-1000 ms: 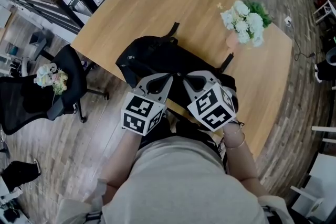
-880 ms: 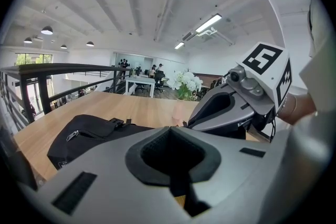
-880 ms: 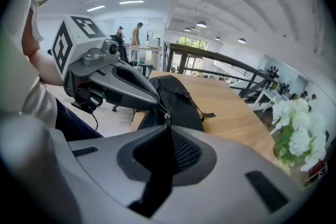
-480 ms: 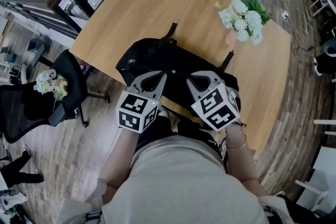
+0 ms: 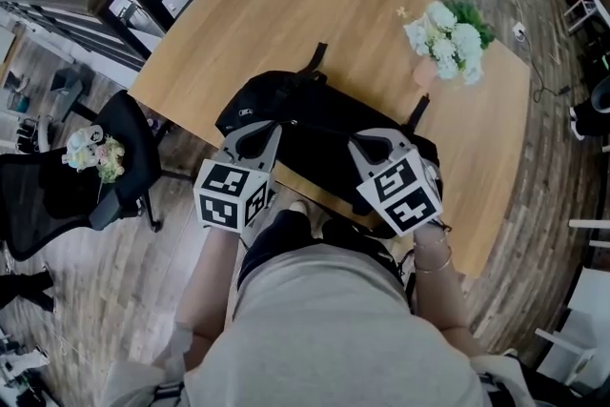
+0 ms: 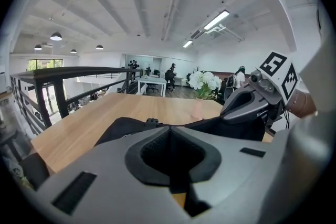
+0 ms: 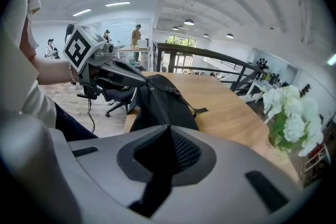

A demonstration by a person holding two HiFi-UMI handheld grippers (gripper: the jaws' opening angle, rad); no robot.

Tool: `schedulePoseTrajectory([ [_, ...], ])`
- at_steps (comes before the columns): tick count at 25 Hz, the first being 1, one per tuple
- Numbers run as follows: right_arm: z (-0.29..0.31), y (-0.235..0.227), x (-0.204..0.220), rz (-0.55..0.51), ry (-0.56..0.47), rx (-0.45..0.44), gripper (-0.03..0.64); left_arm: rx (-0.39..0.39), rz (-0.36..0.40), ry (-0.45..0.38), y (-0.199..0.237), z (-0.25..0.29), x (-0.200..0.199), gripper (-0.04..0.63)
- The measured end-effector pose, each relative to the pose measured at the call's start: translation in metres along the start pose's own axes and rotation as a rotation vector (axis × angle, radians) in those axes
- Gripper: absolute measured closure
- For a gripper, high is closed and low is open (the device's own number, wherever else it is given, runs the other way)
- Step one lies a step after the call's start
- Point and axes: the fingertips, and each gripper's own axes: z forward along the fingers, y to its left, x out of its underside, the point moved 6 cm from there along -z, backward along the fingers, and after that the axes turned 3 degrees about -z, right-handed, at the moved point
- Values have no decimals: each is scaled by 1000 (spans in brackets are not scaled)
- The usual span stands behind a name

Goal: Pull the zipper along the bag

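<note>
A black bag lies on the near part of the wooden table. My left gripper sits at the bag's left end, jaws shut. In the right gripper view its tip pinches the zipper pull on the top seam of the bag; the pull itself is hidden between the pads. My right gripper is shut on the bag's black fabric at the right end, and a dark strip runs into its jaws. The zipper line stretches between the two grippers.
A pink vase of white flowers stands at the table's far right, behind the bag. A black office chair stands on the floor to the left. The table's near edge is against the person's body. Black straps trail from the bag's far side.
My left gripper has slid left along the top of the bag, away from the right gripper. The right gripper has stayed almost in place at the right end.
</note>
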Motion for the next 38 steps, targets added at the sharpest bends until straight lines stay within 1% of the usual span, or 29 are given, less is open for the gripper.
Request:
schedulePoseTrajectory([
  [4, 3, -3, 0, 29, 6, 10, 588, -18, -7, 3, 11, -1, 2, 575],
  [6, 3, -5, 0, 35, 9, 17, 588, -39, -13, -1, 18, -3, 2, 575],
  [10, 2, -9, 4, 48, 27, 42, 589, -149, -31, -23, 46, -16, 0, 580],
  [12, 0, -9, 4, 56, 22, 44, 589, -161, -51, -35, 58, -22, -3, 578],
  [14, 1, -9, 3, 48, 25, 53, 589, -139, -40, -33, 58, -21, -6, 578],
  [18, 2, -9, 1, 50, 32, 61, 589, -61, -32, -10, 37, -9, -2, 578],
  [21, 2, -10, 1, 53, 34, 61, 589, 36, -54, 33, 13, 4, 7, 575],
  [23, 2, -10, 1, 55, 34, 63, 589, 79, -83, 43, 3, 9, 13, 570],
  [24, 3, -10, 1, 54, 34, 64, 589, 91, -98, 46, -1, 10, 14, 539],
  [25, 3, -9, 1, 53, 34, 64, 589, 96, -107, 49, -3, 11, 16, 476],
  [26, 3, -8, 1, 52, 34, 64, 589, 93, -111, 53, -4, 12, 16, 462],
  [29, 2, -6, 1, 48, 31, 65, 589, 62, -119, 58, -3, 13, 18, 462],
  [32, 2, -4, 2, 47, 27, 64, 589, 47, -150, 54, 1, 12, 19, 464],
  [33, 2, -4, 2, 48, 26, 63, 589, 43, -153, 56, 3, 12, 20, 473],
  [35, 2, -5, 3, 49, 25, 61, 589, 35, -145, 71, 6, 14, 22, 511],
  [38, 1, -7, 3, 50, 26, 58, 589, 39, -134, 99, 8, 21, 25, 526],
])
